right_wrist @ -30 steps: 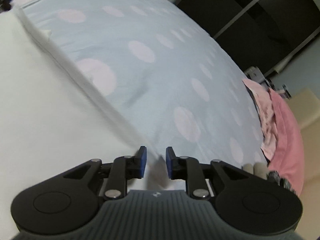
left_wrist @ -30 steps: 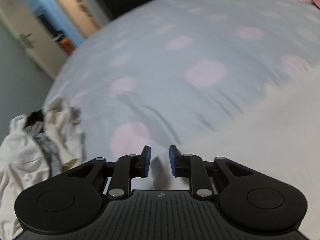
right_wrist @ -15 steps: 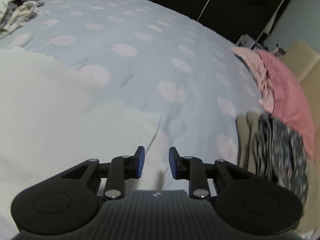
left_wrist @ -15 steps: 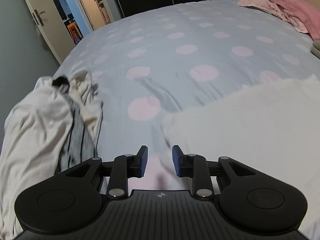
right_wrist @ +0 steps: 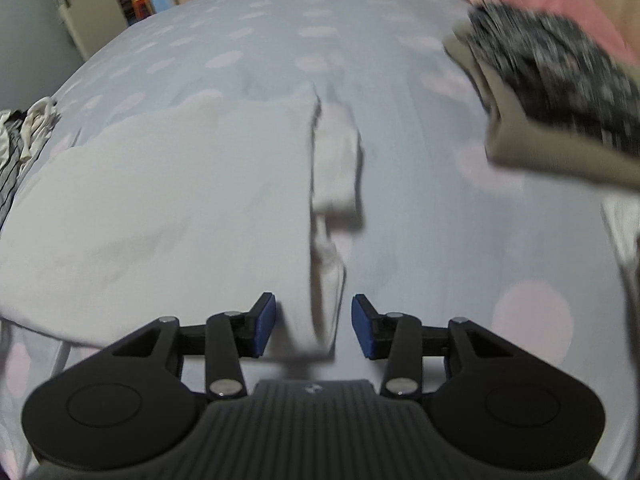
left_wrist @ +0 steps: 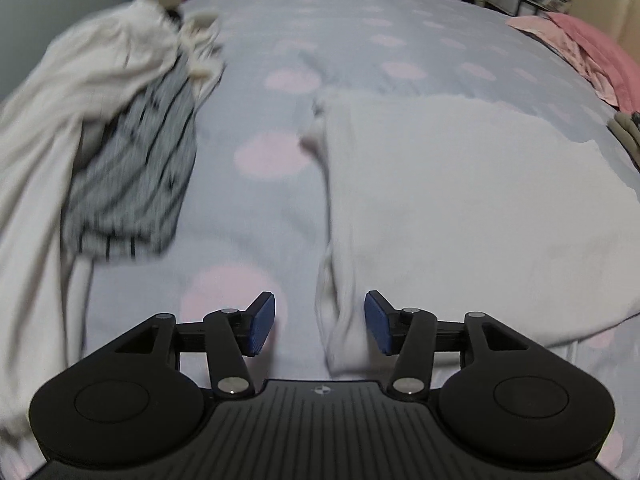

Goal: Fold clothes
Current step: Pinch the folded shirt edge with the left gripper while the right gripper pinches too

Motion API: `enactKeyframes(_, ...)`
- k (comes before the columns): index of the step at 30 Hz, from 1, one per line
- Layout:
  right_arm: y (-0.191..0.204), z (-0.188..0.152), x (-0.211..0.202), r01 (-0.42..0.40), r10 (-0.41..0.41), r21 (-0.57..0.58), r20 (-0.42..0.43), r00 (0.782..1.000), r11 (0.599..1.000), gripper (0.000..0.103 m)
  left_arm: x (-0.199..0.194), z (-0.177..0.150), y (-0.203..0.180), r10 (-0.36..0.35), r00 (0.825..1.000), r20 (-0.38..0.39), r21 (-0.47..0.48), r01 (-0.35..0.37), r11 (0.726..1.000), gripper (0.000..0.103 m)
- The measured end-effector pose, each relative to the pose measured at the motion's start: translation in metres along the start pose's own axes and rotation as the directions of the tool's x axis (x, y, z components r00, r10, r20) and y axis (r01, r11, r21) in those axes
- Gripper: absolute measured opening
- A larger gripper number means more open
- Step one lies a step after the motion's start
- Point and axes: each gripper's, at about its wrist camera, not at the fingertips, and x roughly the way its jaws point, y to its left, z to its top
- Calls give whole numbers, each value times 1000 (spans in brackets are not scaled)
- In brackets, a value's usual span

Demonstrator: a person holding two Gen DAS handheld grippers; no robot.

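Note:
A white garment (left_wrist: 472, 200) lies flat on the dotted bedspread (left_wrist: 360, 40), folded into a broad rectangle. My left gripper (left_wrist: 320, 323) hovers over its near left corner, and its jaws are opening. The garment's left edge runs up between the blue pads (left_wrist: 262, 322) without touching them. In the right wrist view the same white garment (right_wrist: 168, 200) fills the left half. My right gripper (right_wrist: 314, 329) is over its near right corner with its jaws opening. The folded edge and a tucked sleeve (right_wrist: 336, 168) lie between the pads, untouched.
A heap of unfolded clothes, white over a grey striped piece (left_wrist: 132, 168), lies at the left. A folded stack with a dark patterned item (right_wrist: 560, 84) on a beige one sits at the right. Pink bedding (left_wrist: 592, 56) is at the far right, and a door (right_wrist: 68, 4) at the far left.
Both grippers have swung round to the garment's near corners and their jaws have widened. The clothes heap and the folded stack have come closer in view.

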Motion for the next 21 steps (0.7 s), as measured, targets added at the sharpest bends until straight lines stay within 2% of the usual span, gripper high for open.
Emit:
enactKeyframes(3, -8, -13, 7, -17, 19, 90, -24, 1000, 996, 46, 10, -10, 13, -49, 999, -17, -125, 46, 991, 48)
enactKeyframes(5, -13, -17, 11, -33, 36, 147, -15, 999, 989, 47, 12, -13, 15, -54, 999, -6, -162, 52, 985, 49)
enactKeyframes(8, -13, -20, 14, -35, 38, 177, -13, 999, 984, 47, 14, -14, 4, -13, 1000, 1, -113, 13, 994, 48)
enactKeyframes(10, -4, -23, 14, -2, 3, 149, -3, 1000, 989, 45, 14, -15, -1, 3, 1000, 9, -105, -2, 995, 45)
enactKeyframes(12, 8, -27, 14, 39, -41, 114, 14, 999, 993, 44, 14, -18, -5, 13, 1000, 22, -104, -11, 994, 34)
enactKeyframes(13, 14, -30, 13, 56, -60, 100, 30, 998, 993, 39, 14, -19, -9, 15, 999, 33, -90, -12, 996, 30)
enactKeyframes(15, 26, -37, 10, 91, -95, 73, 61, 994, 993, 26, 11, -24, -22, 27, 998, 58, -38, -25, 999, 12)
enactKeyframes(16, 30, -40, 8, 97, -102, 69, 76, 992, 993, 15, 10, -24, -28, 38, 997, 66, -17, -37, 999, 9)
enactKeyframes(19, 35, -44, 5, 103, -111, 84, 99, 989, 991, 12, 5, -22, -33, 47, 997, 67, -2, -47, 999, 6)
enactKeyframes(21, 29, -39, -1, 76, -86, 105, 89, 992, 992, 12, -2, -18, -29, 43, 997, 57, -12, -42, 999, 6)
